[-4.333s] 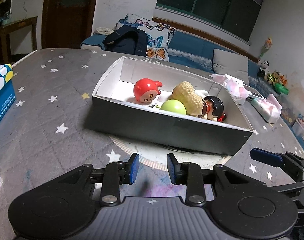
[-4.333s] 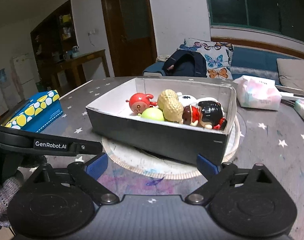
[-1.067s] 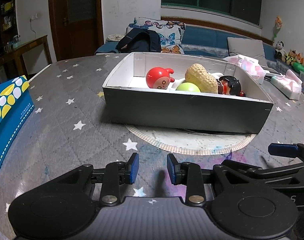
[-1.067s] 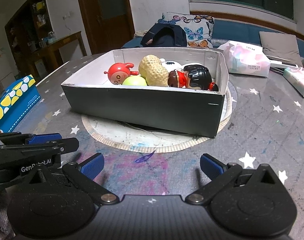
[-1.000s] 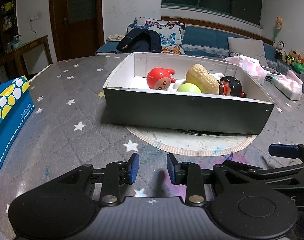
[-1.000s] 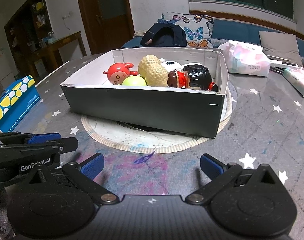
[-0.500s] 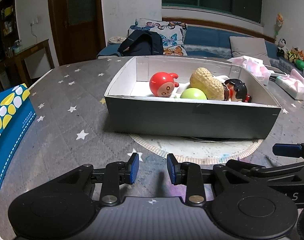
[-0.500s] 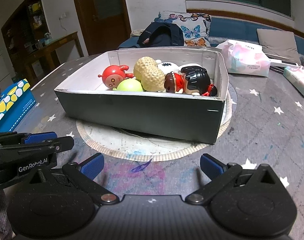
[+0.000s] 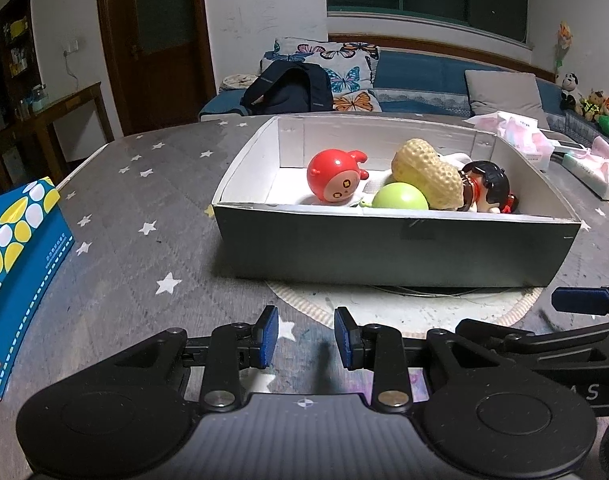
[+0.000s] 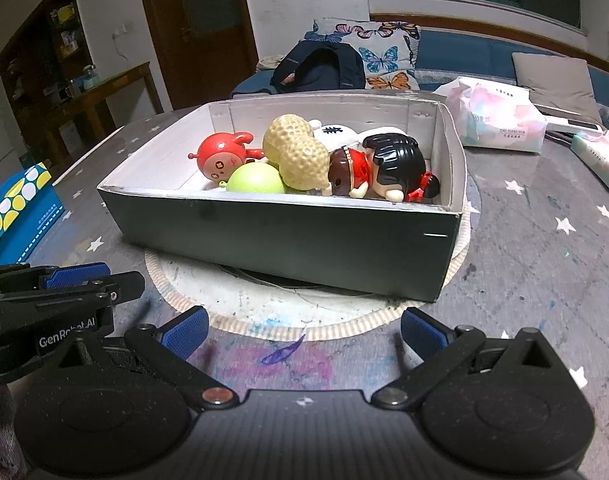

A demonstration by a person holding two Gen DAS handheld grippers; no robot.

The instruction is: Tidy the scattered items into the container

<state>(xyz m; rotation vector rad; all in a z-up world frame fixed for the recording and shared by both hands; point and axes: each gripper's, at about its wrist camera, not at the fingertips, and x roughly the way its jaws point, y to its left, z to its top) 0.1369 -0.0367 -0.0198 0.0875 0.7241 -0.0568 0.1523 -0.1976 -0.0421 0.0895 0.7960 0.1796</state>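
Star-print desk (image 9: 116, 216) carries the box (image 10: 288, 236) with light, hard, slick toys like the peanut (image 10: 298, 152) inside, best pinched across their middles, while both hand-held grippers, left (image 9: 305, 337) and right (image 10: 304, 330), hang spread and empty.

Box (image 9: 384, 248): matt cardboard, dark outside, white inside. Toys look glossy smooth plastic, except the peanut (image 10: 298, 152), which is dimpled and rough. Bench (image 9: 144, 208) cover: quilted matt cloth with printed stars.

Dim indoor light, fisheye-warped edges
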